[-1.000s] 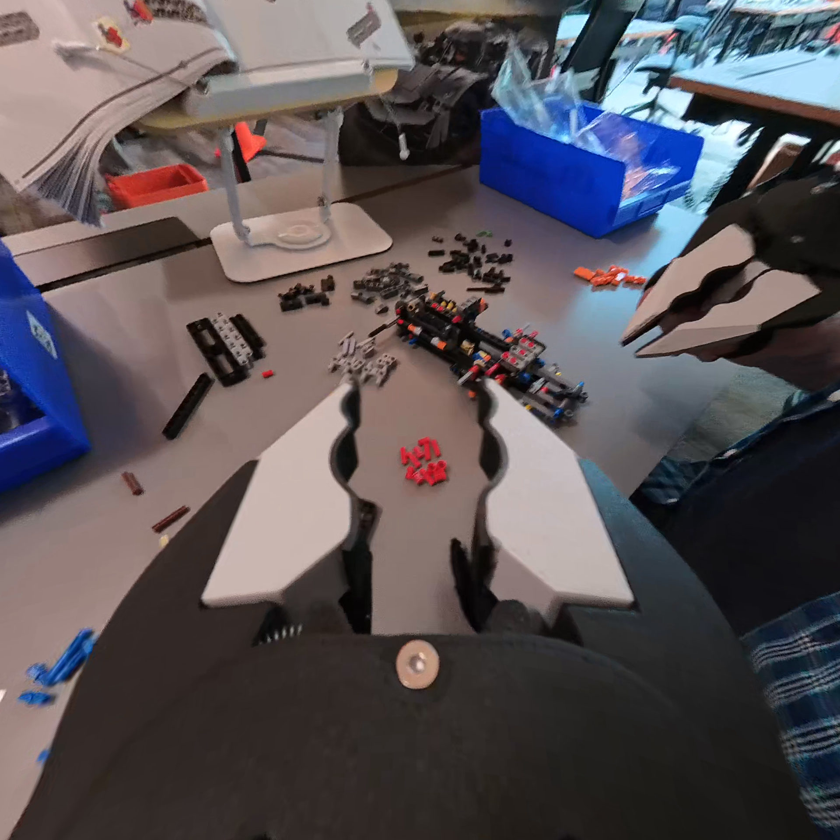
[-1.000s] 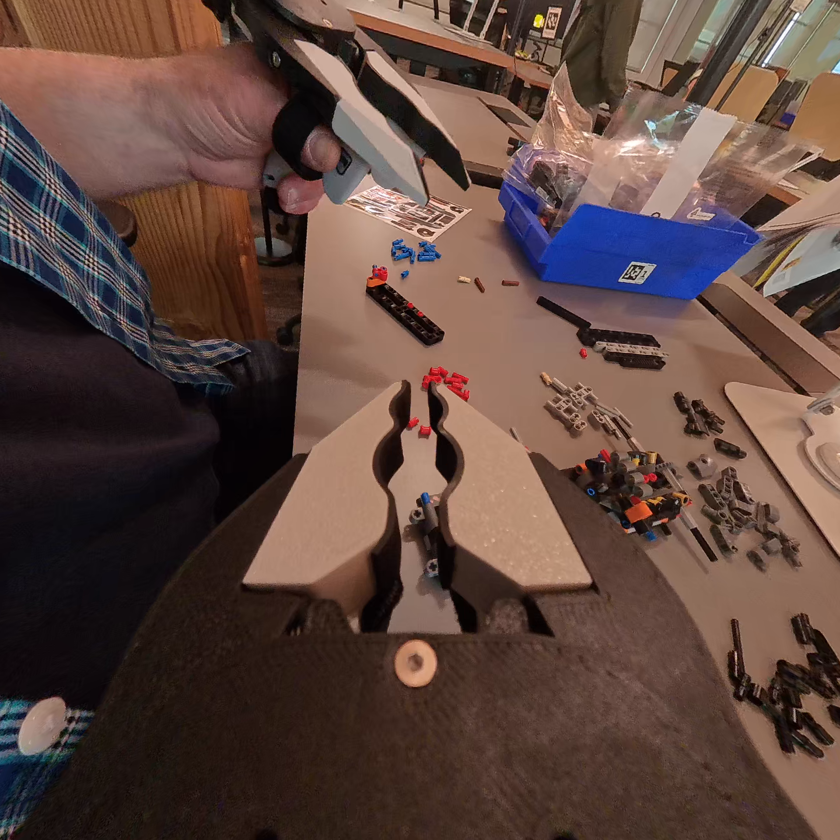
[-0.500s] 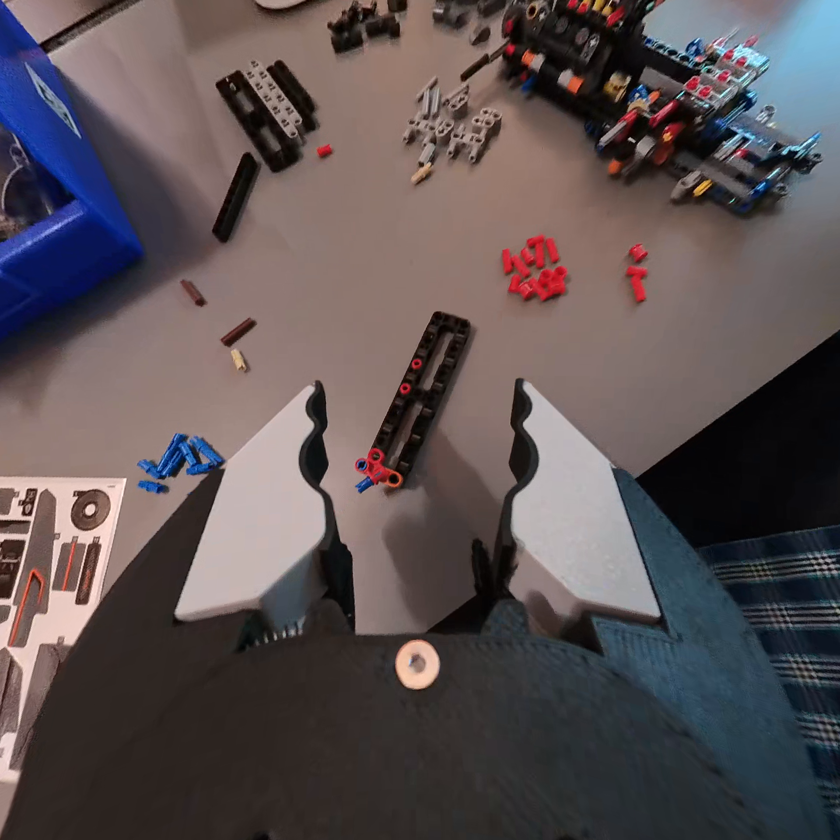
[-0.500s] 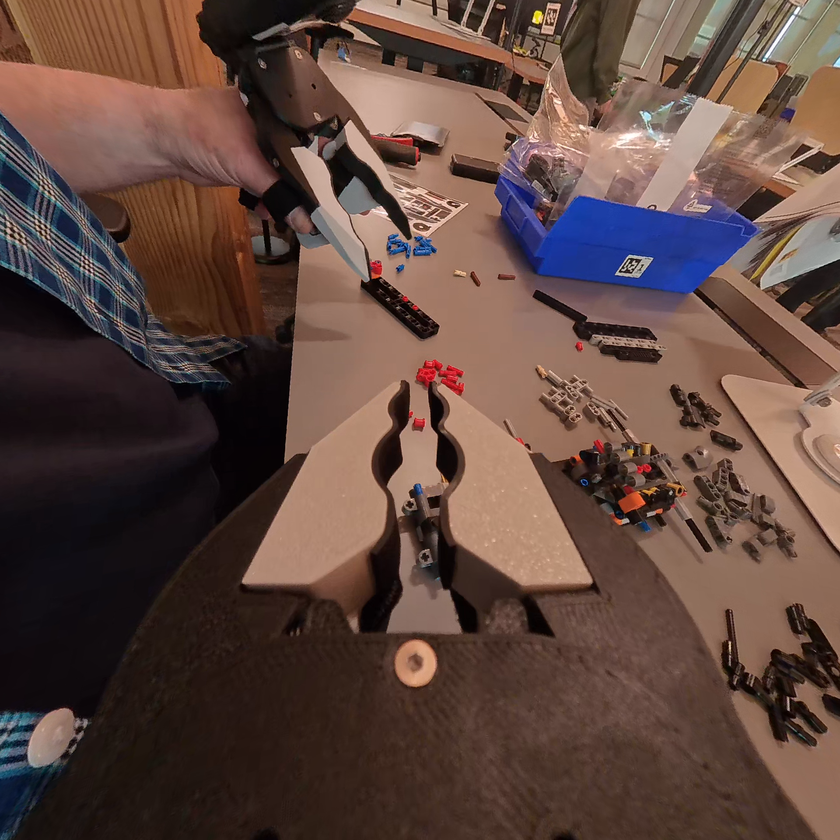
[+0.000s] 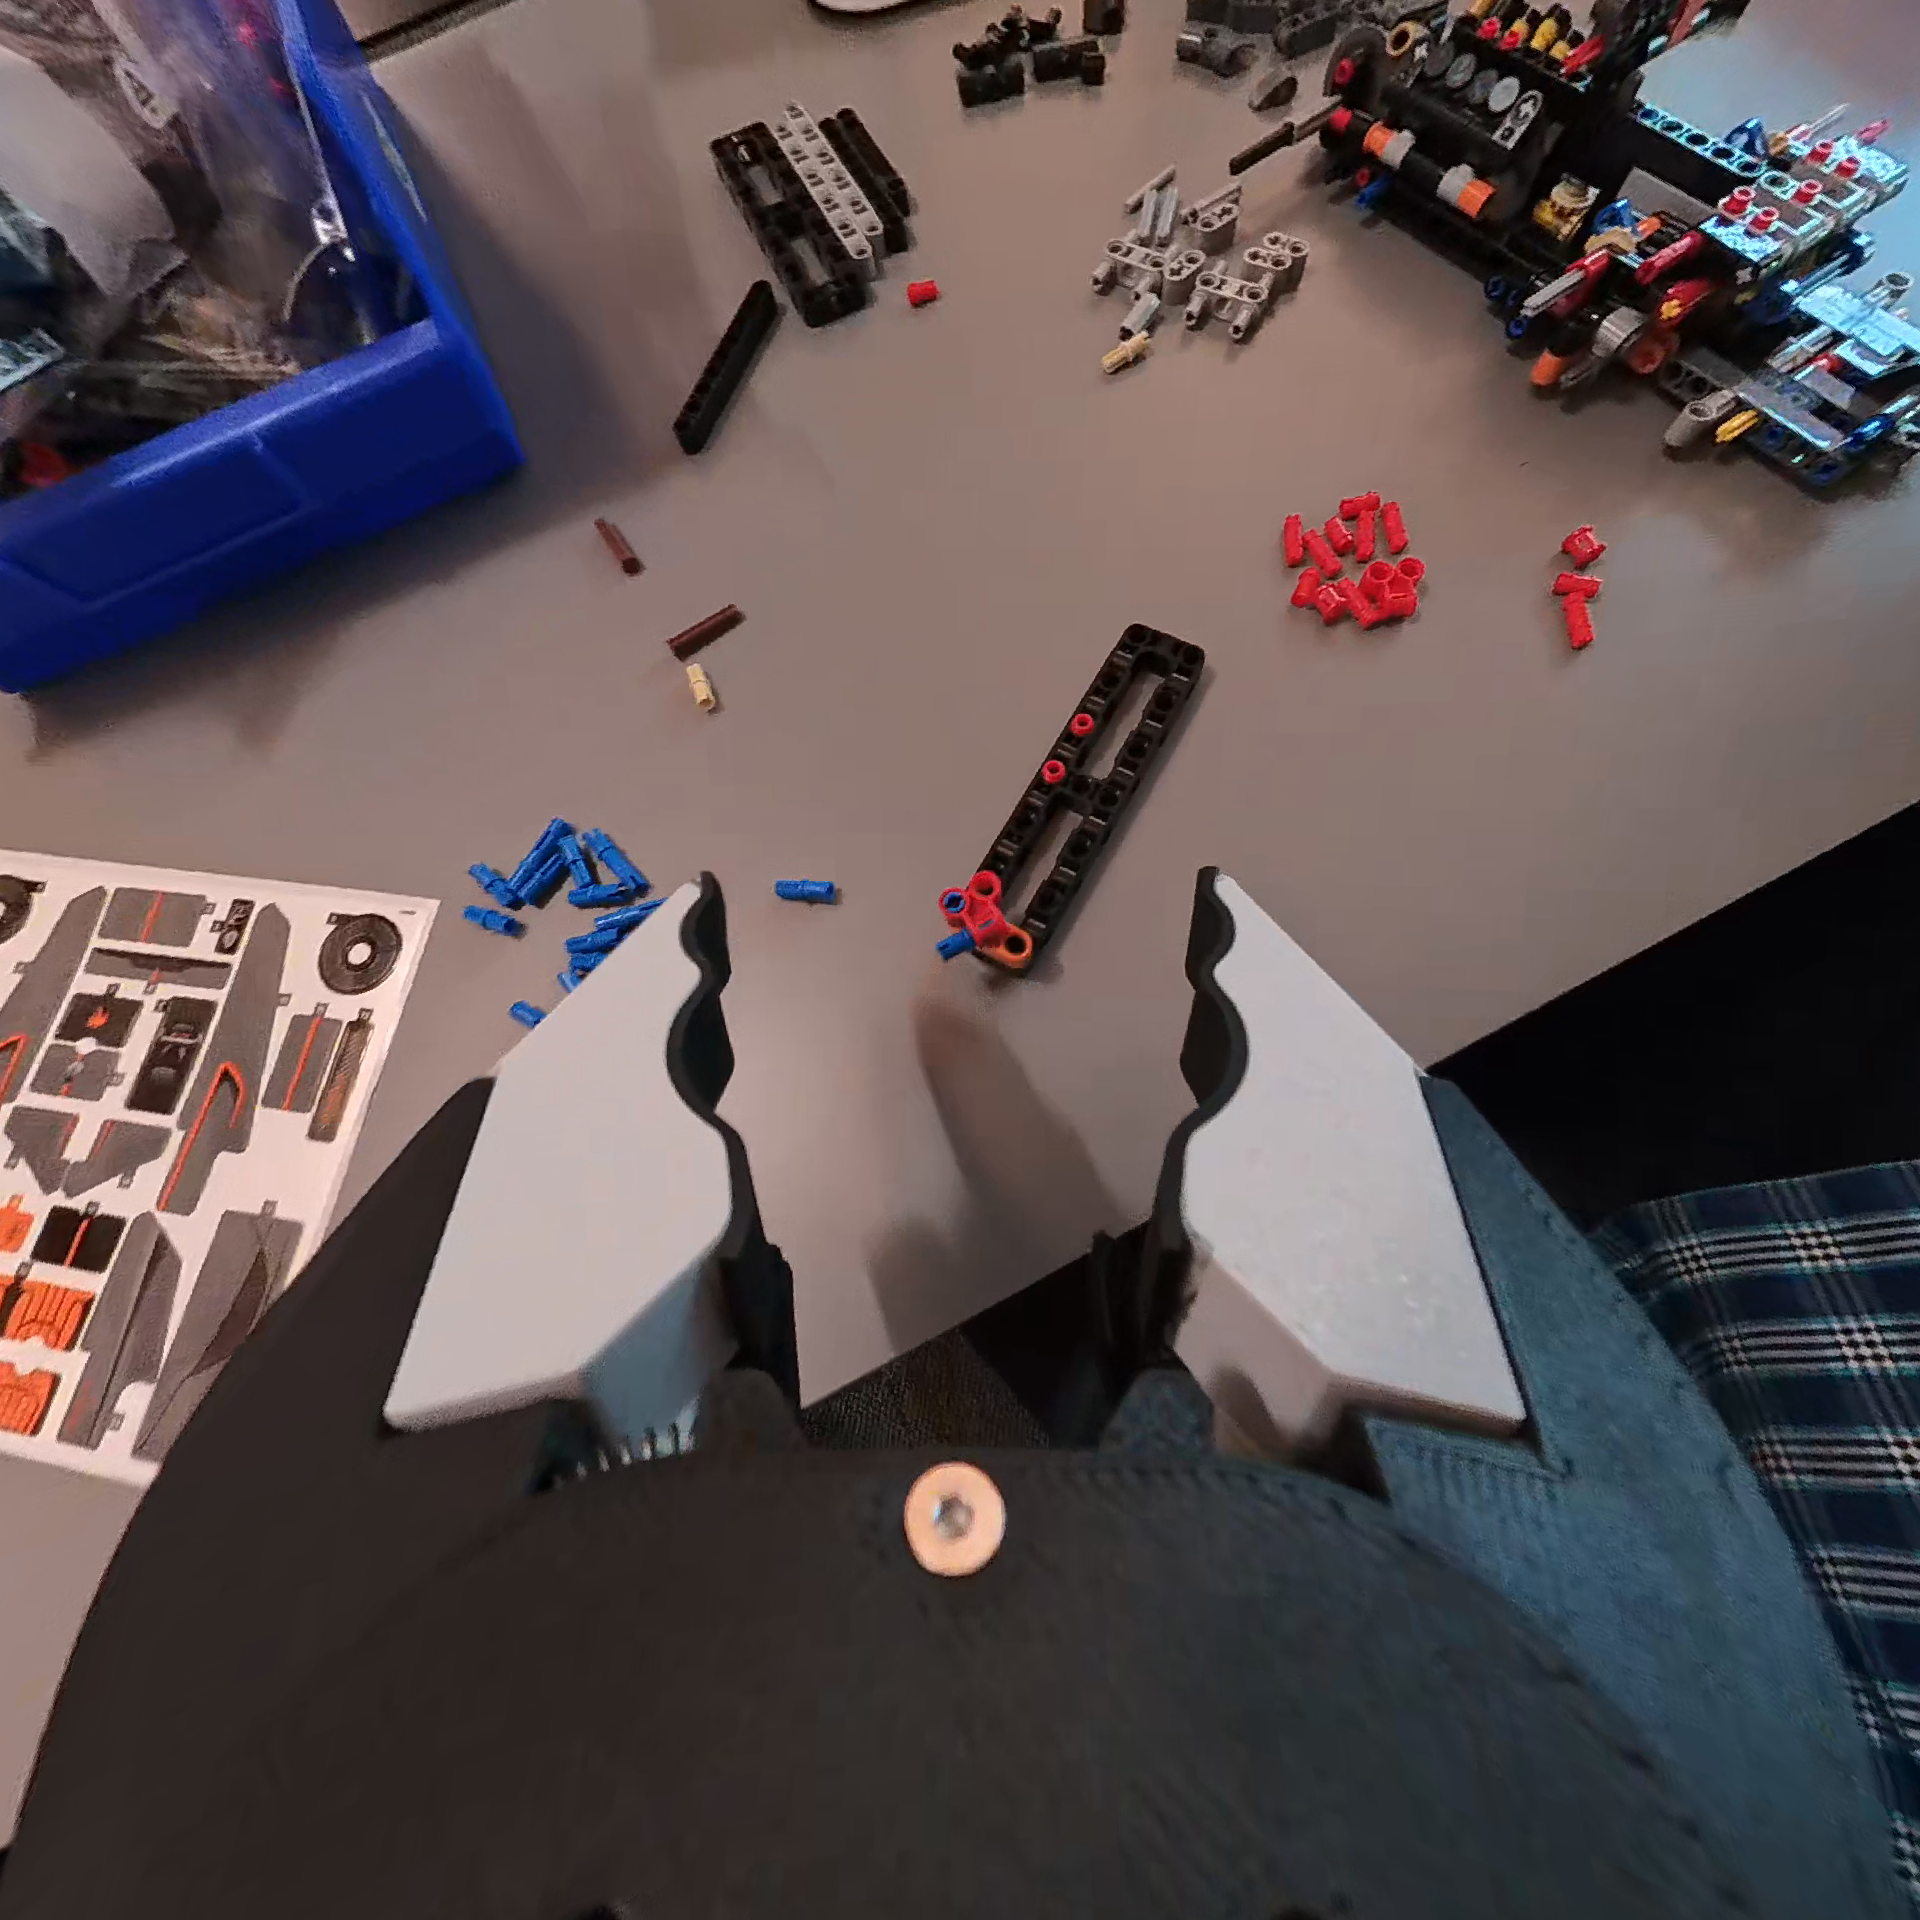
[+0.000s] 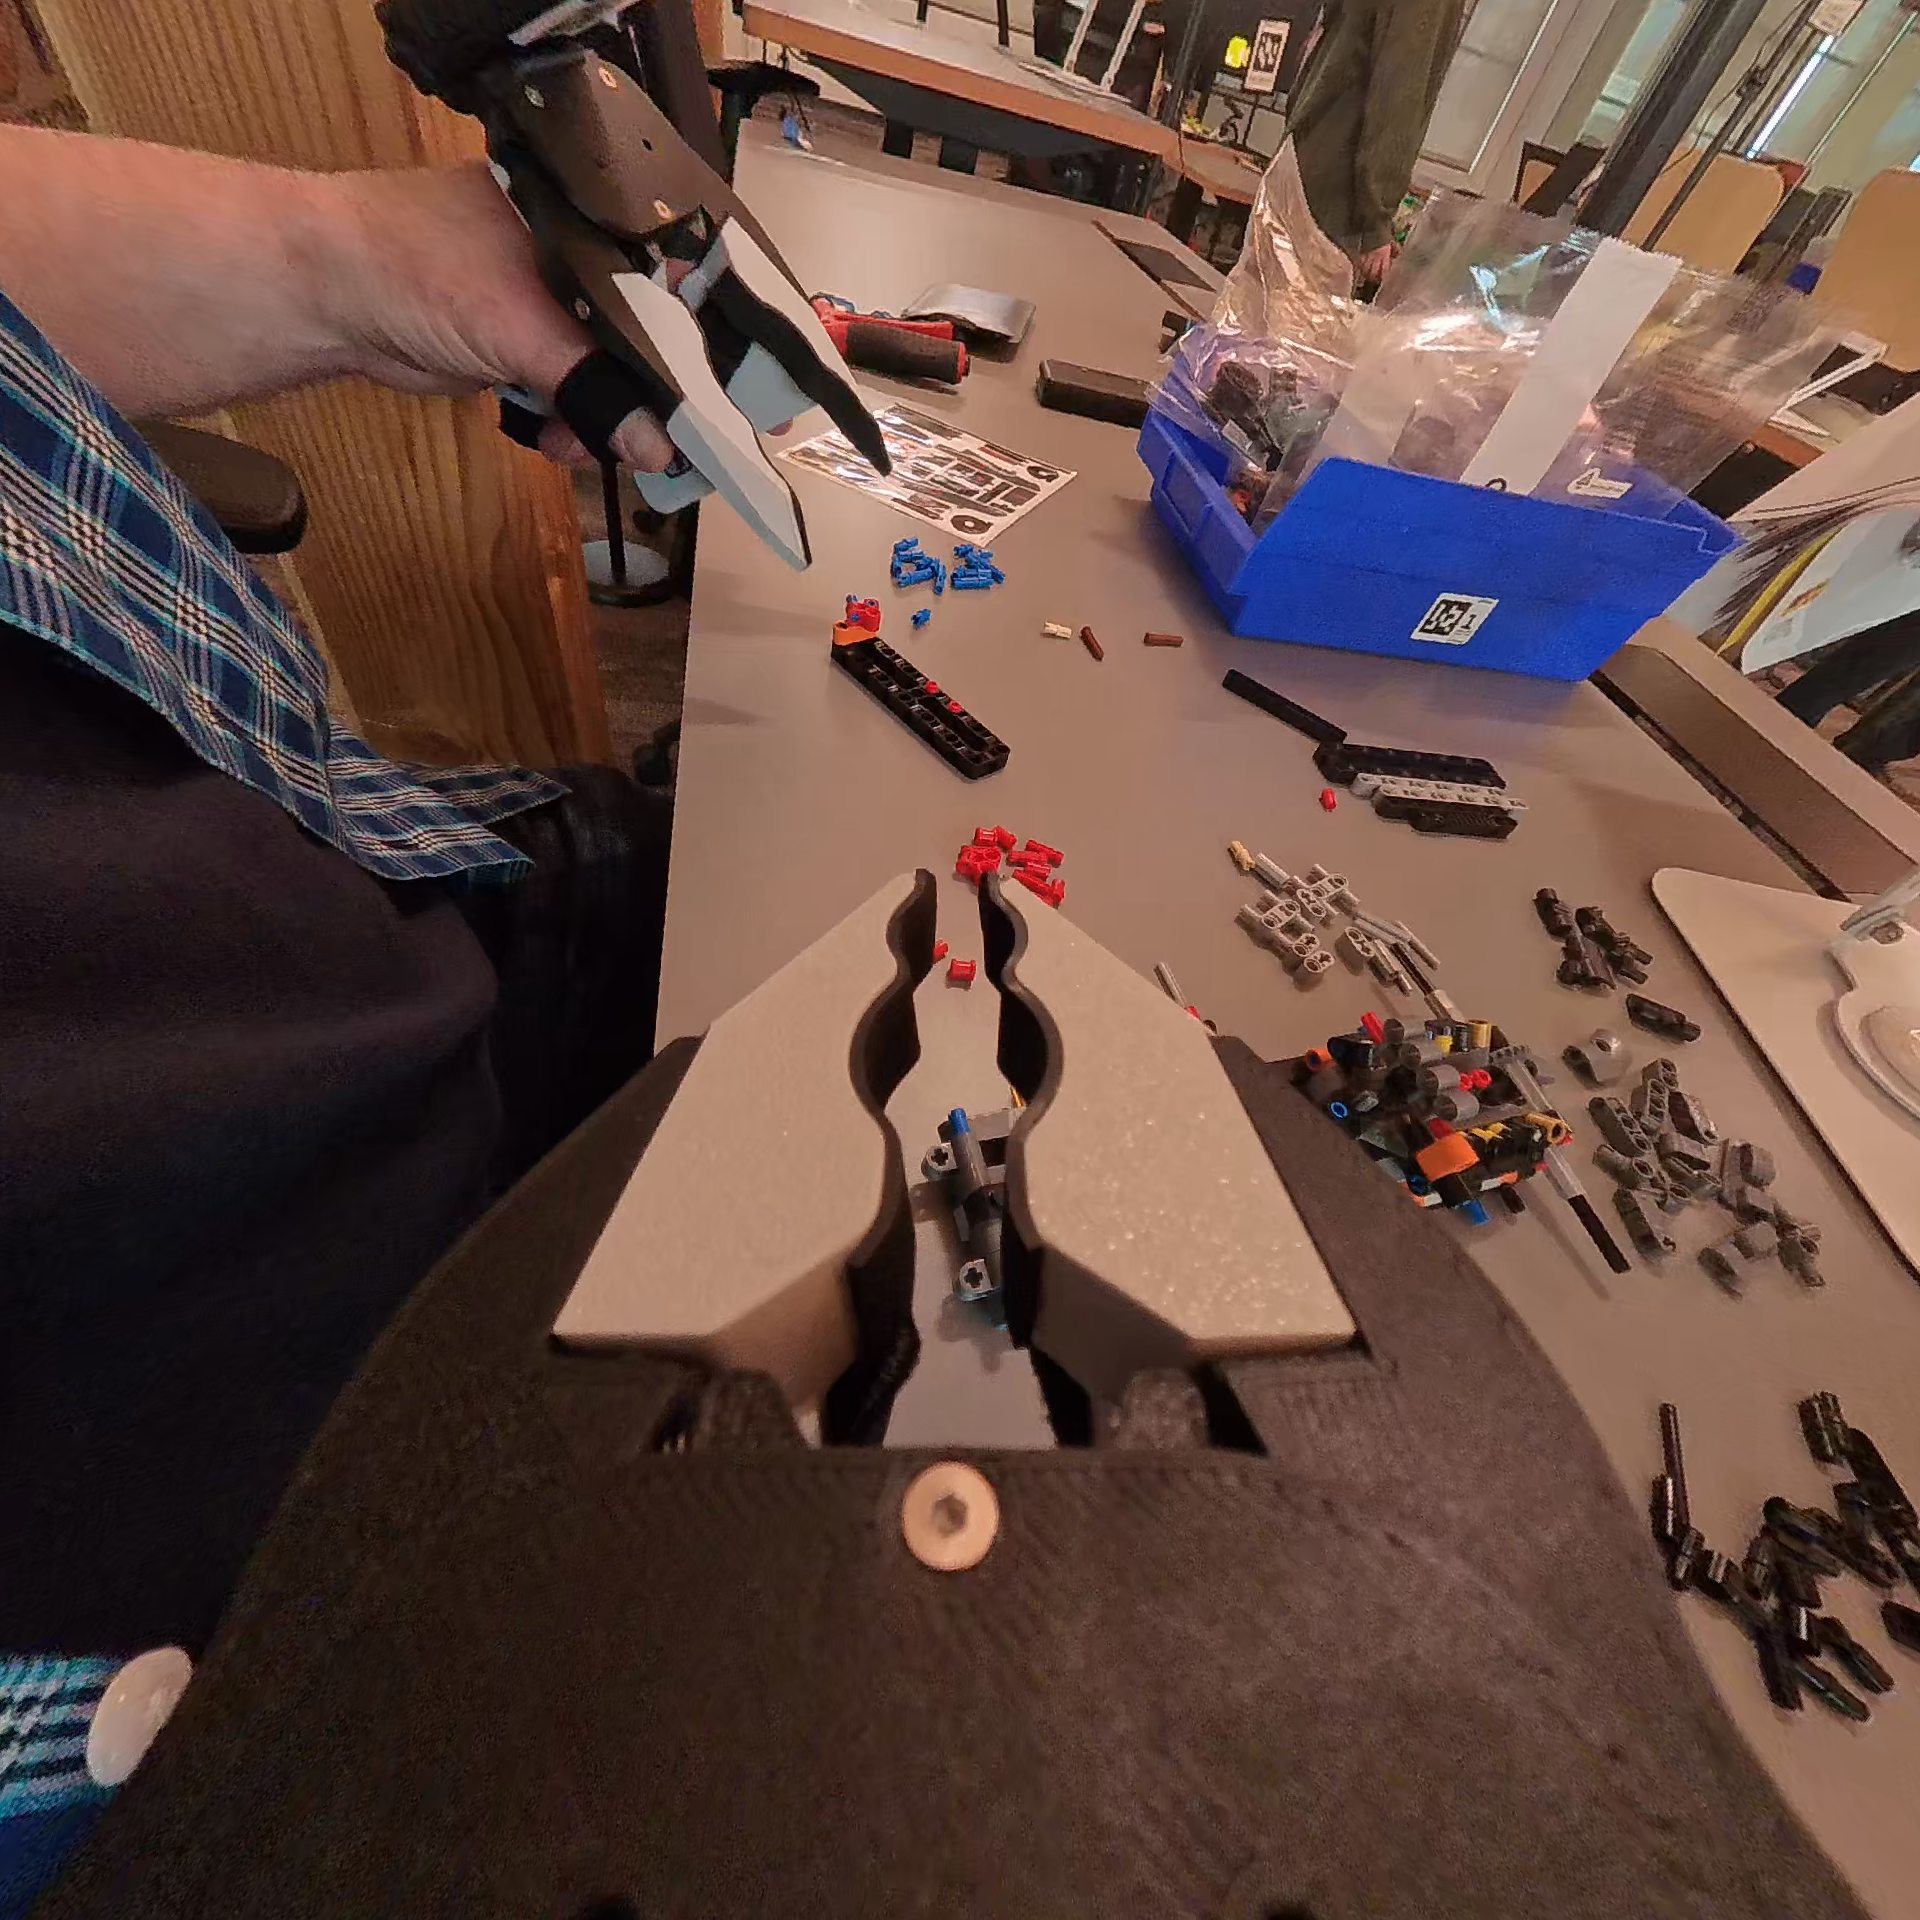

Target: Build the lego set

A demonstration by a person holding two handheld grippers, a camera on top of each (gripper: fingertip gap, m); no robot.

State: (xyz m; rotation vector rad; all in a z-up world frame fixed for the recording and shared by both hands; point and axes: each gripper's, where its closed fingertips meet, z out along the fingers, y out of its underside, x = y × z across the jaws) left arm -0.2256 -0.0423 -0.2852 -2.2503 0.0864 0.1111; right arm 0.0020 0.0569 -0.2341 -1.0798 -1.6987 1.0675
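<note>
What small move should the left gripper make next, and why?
Probably lower the left gripper onto the near end of the black frame. Its jaws are open and empty above the table, and that end lies between the fingertips.

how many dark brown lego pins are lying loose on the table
2: one brown pin nearer the blue bin, the other beside a tan pin. More may hide in the bin.
</note>
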